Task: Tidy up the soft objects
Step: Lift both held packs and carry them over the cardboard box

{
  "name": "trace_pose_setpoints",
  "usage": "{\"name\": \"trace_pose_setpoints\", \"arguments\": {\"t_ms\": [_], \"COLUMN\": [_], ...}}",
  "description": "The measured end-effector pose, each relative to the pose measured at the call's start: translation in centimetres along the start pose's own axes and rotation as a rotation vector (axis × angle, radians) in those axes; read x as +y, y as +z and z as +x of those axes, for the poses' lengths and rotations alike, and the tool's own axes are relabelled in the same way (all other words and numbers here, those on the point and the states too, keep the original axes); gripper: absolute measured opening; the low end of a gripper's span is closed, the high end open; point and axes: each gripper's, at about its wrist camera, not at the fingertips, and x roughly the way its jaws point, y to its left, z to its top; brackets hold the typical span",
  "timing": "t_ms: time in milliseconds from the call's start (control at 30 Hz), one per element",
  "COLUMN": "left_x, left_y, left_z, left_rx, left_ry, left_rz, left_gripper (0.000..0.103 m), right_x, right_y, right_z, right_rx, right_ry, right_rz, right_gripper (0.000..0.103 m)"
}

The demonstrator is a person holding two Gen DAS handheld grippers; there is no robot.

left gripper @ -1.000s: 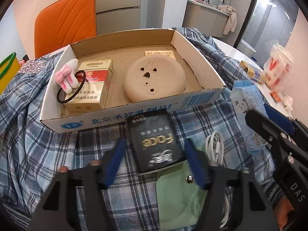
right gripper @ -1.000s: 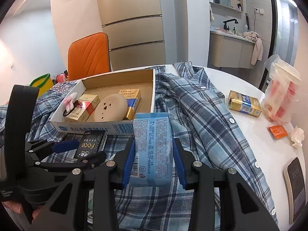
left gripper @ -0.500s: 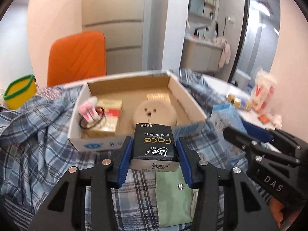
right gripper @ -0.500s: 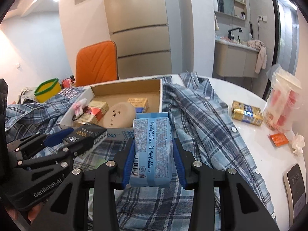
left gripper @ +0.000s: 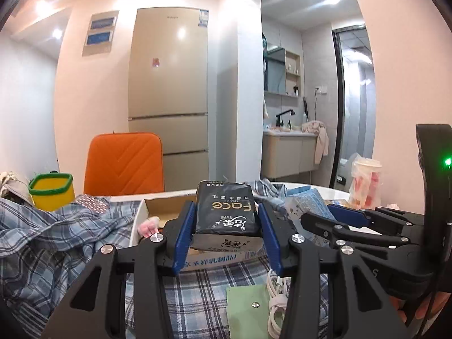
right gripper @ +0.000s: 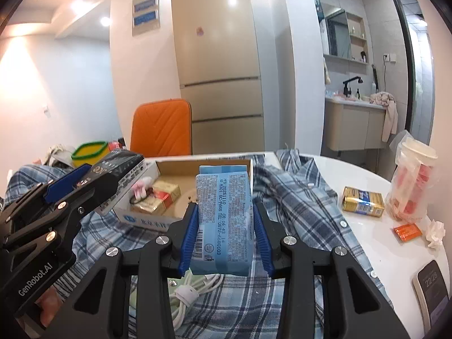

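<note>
A black tissue pack is pinched by the left gripper, whose jaws have just been closing. A blue tissue pack is pinched by the right gripper, near the cardboard box.

Left wrist cam: sits behind left gripper, looks fwd along its fingers, nearly level, close over the plaid shirt. Faces across the cardboard box toward orange chair and fridge. Right gripper enters at right edge.

Right wrist cam: behind right gripper, tilted a bit more downward, same general heading, set further right. Takes in white table at right. Left gripper enters from left.

Shared by both: box, shirt, chair, fridge, yellow basket, washbasin alcove, white cable.
</note>
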Motion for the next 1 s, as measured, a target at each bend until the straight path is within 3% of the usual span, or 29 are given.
{"name": "trace_pose_setpoints", "arguments": {"t_ms": [400,600,767,900,1000], "left_x": [1.2,2.2,3.2,3.8,4.5], "left_y": [0.5,1.6,2.7,3.0,2.4], "left_z": [-3.1,-4.2,-2.8,-0.5,1.4], "left_rx": [-0.138,-0.237,-0.293,-0.281,-0.235], "left_ry": [0.067,0.099,0.118,0.145,0.125], "left_rz": [-0.042,-0.020,0.002,0.033,0.026], "left_gripper": [0.044,0.044,0.044,0.044,0.044], "right_x": [1.1,2.0,3.2,3.7,3.5], "right_y": [0.4,3.2,5.5,6.2,5.8], "right_z": [-2.8,-3.1,-1.9,0.4,2.8], "right_rx": [-0.148,-0.193,-0.254,-0.291,-0.255], "right_ry": [-0.003,0.017,-0.008,-0.043,-0.066], "right_rz": [-0.023,-0.023,-0.063,-0.066,-0.017], "right_gripper": [0.041,0.041,0.041,0.041,0.041]}}
